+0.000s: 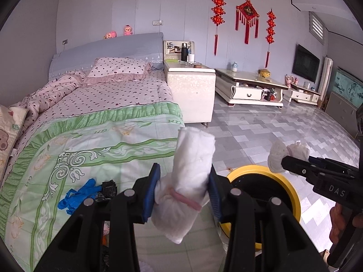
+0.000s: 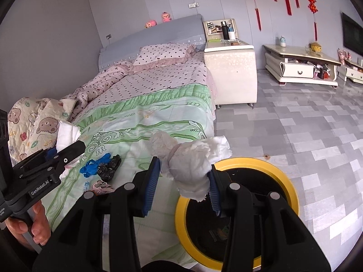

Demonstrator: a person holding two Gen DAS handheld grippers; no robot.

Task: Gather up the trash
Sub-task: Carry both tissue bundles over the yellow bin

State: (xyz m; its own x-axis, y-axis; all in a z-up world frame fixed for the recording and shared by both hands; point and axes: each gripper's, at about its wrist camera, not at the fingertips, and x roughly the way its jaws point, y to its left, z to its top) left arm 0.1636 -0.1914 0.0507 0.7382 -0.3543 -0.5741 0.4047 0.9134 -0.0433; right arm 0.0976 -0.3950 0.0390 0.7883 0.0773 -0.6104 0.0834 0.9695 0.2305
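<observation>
the left gripper is clamping a white roll beside the bed. the right gripper is pinching a wad over the bin, jaws partly closed on it.

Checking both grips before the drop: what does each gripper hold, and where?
Left gripper: rolled white bundle, gripped near its banded lower part. Right gripper: crumpled tissue wad, around its middle.

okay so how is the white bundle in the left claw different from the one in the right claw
The roll in the left claw is a long, smooth white roll tied with a pink band, standing upright between the pads. The wad in the right claw is a shorter, crumpled grey-white wad, pinched in the middle, lying crosswise. The wad sits above the yellow-rimmed bin; the roll is beside it, by the bed. Both are soft white trash, each gripped.
</observation>
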